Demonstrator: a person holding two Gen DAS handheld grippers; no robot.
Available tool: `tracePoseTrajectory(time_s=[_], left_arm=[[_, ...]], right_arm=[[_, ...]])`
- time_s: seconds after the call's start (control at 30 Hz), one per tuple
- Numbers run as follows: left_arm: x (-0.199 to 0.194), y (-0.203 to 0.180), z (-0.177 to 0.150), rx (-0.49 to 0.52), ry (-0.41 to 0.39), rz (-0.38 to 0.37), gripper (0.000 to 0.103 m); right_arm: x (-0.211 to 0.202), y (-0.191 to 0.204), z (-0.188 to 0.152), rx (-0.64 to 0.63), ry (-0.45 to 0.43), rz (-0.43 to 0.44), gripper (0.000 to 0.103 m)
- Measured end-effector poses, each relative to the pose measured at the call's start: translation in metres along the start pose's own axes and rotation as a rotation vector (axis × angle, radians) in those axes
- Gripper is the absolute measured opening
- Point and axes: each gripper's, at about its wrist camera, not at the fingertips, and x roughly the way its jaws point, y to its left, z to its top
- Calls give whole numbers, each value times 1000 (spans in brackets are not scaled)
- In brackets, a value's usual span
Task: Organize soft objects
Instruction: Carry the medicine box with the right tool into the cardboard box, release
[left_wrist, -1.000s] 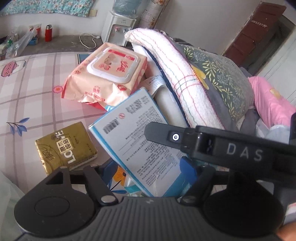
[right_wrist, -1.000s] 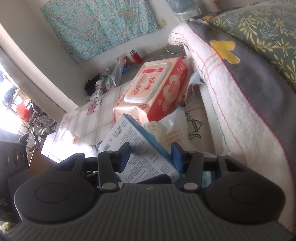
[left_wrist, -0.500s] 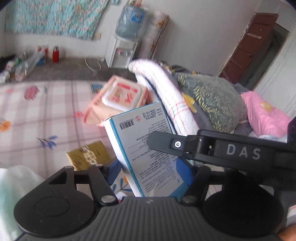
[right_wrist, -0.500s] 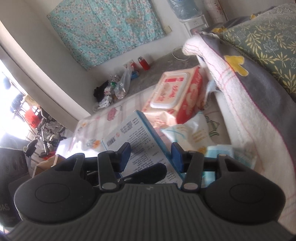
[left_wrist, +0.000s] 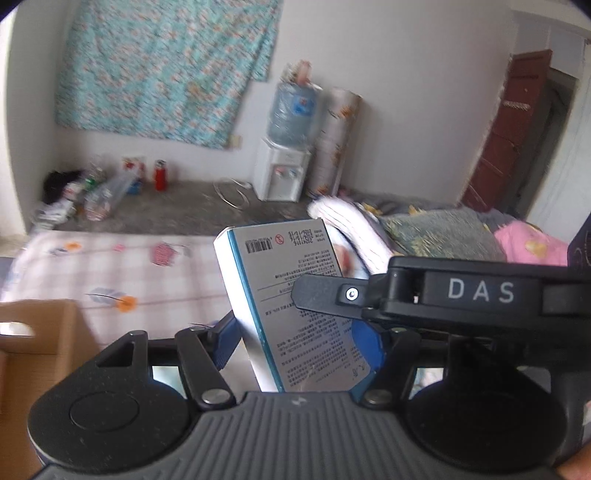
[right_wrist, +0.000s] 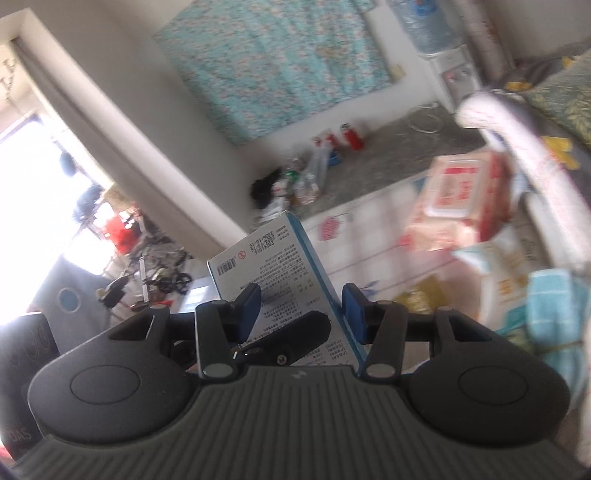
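Note:
A white and blue printed pack (left_wrist: 291, 295) stands upright between the blue pads of both grippers. My left gripper (left_wrist: 299, 336) is shut on its lower part. My right gripper (right_wrist: 301, 304) is shut on the same pack (right_wrist: 273, 258), and its black body crosses the left wrist view (left_wrist: 461, 295). The pack is lifted above the checked bed sheet (left_wrist: 110, 273). A pink wet-wipes pack (right_wrist: 461, 199), a gold tissue pack (right_wrist: 421, 295) and a white pouch (right_wrist: 502, 273) lie on the sheet at the right.
A cardboard box (left_wrist: 37, 332) stands at the lower left. A striped towel (left_wrist: 354, 229), a leafy pillow (left_wrist: 436, 236) and a pink cushion (left_wrist: 528, 243) pile at the right. A water dispenser (left_wrist: 284, 162) and bottles (left_wrist: 159, 177) stand by the far wall.
Both grippers have lifted the pack up off the bed and tilted it upright. The wipes and gold tissue pack have dropped out of the left view, and the cardboard box has come in.

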Motion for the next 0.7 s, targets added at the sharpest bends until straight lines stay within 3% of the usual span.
tracePoseTrajectory(time_s=[0.37, 0.57, 0.7], left_arm=[[-93, 117, -12, -92, -74, 202, 66], [-110, 191, -31, -176, 6, 297, 66], [-102, 235, -45, -235, 85, 304, 66]], right_arm=[[57, 143, -40, -89, 135, 180, 51], [116, 209, -84, -104, 276, 241, 52], [155, 234, -116, -88, 355, 220, 53]])
